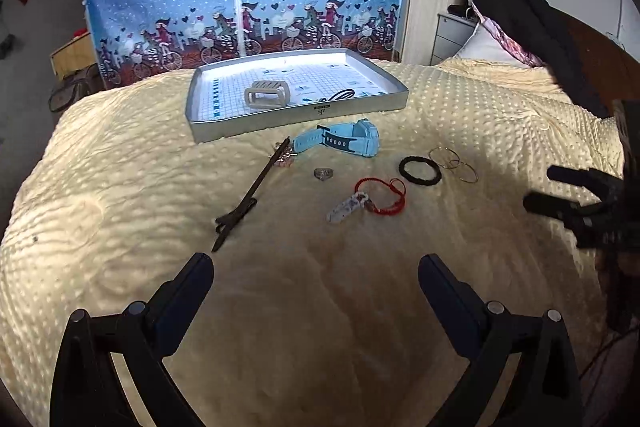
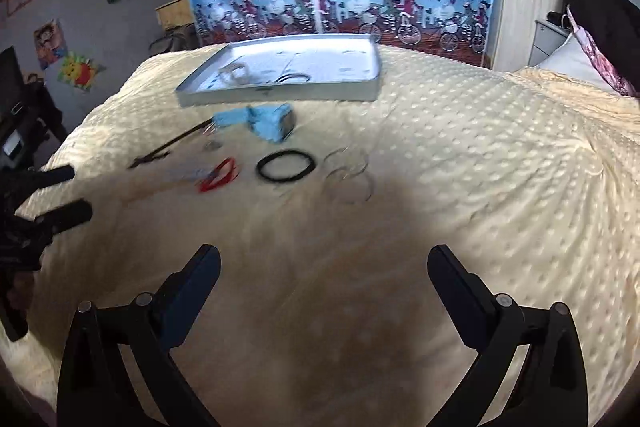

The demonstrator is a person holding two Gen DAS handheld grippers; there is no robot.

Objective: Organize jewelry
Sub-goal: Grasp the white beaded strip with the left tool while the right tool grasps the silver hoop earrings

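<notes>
Jewelry lies scattered on the yellow bedspread [image 1: 120, 163] in front of the silver tray [image 1: 224, 133]. The dark hair stick [image 1: 250, 193] runs diagonally, its far end pointing toward the tray beside the blue watch [image 1: 344, 139]. Left gripper [image 1: 316, 267] and right gripper [image 2: 324, 259] both hover spread wide, holding nothing.

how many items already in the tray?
2. A beige hair claw clip lies left of centre in the tray; a black hair tie lies toward its right front. The rim may hide smaller pieces.
</notes>
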